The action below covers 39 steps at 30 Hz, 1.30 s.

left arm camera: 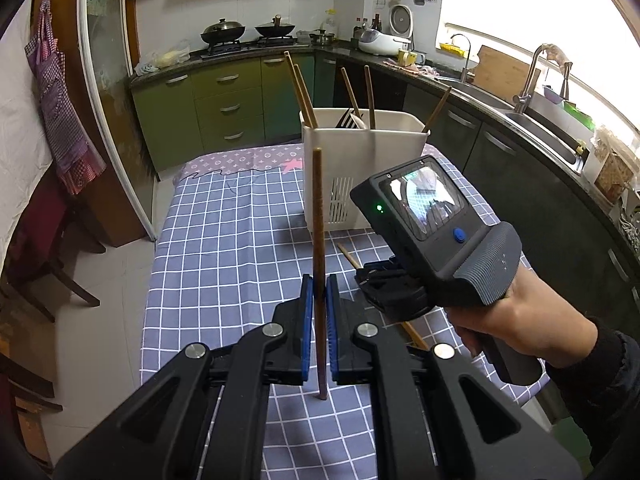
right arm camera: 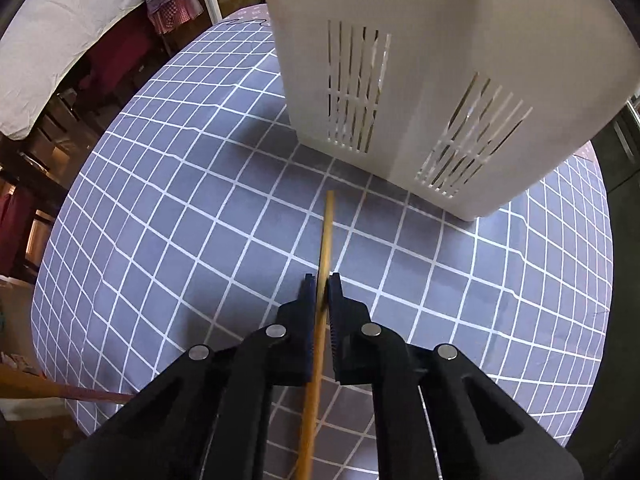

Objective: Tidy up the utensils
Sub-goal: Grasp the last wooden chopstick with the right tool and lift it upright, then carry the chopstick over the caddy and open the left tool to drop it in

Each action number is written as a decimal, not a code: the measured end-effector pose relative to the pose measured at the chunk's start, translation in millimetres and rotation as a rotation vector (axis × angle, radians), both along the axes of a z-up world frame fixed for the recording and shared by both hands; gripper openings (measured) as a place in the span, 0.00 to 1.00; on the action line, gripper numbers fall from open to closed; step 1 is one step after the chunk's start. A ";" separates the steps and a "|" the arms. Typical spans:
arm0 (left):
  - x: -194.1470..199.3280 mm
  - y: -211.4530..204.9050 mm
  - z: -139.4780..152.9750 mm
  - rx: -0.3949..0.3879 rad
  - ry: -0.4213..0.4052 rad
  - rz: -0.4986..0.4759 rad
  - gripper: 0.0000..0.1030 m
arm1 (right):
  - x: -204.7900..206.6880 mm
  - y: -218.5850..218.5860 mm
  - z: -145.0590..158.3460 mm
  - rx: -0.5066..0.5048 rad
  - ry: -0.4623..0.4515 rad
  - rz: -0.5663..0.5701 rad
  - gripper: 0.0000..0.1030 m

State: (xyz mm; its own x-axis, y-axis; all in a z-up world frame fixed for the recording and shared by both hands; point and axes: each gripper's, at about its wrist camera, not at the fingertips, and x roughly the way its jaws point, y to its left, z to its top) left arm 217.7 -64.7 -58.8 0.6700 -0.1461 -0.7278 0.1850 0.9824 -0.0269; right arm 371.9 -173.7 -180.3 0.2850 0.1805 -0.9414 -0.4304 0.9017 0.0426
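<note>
My left gripper is shut on a dark brown chopstick, which stands nearly upright above the checked tablecloth. Behind it is a white utensil holder with several chopsticks and a slotted spatula sticking out of it. My right gripper points steeply down at the cloth and is shut on a lighter bamboo chopstick that lies just in front of the holder. In the left wrist view that chopstick shows under the right gripper's body, held by a hand.
The table stands in a kitchen, with green cabinets, a stove with two woks and a sink with a tap along the counter. A chair and a hanging apron are at the left.
</note>
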 end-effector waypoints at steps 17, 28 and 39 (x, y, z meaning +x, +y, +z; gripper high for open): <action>-6.1 -0.2 1.5 0.023 -0.009 -0.010 0.07 | -131.1 -89.3 139.7 0.275 -0.426 -0.023 0.07; -13.4 -3.1 3.8 0.037 -0.015 -0.008 0.07 | -185.2 -122.4 151.1 0.318 -0.499 -0.060 0.07; -17.3 -1.9 5.7 0.036 -0.023 -0.008 0.06 | -192.1 -125.2 151.9 0.316 -0.501 -0.060 0.07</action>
State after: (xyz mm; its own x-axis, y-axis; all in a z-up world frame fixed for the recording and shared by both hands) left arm 200.4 -66.6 -53.2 0.6854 -0.1254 -0.7173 0.1932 0.9811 0.0130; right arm 179.8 -298.8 -28.5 0.6987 0.4001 -0.5930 -0.4164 0.9015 0.1176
